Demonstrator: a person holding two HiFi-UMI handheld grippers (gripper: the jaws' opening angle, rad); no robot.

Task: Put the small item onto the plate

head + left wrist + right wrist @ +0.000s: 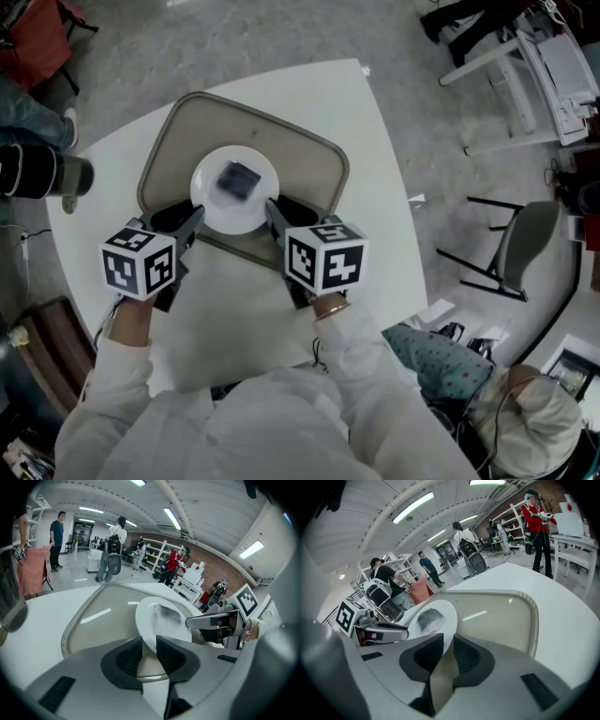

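A white plate sits over the beige tray on the white table. A small dark item lies on the plate. My left gripper is shut on the plate's left rim, and my right gripper is shut on its right rim. In the left gripper view the plate rim runs between the pads of the left gripper, with the item behind. The right gripper view shows the plate edge pinched in the right gripper, beside the item. Whether the plate rests on the tray I cannot tell.
The table's rounded edge runs close on the right, with a grey chair on the floor beyond it. A person sits at the lower right. Another person's leg and shoe are at the left. Several people stand far off.
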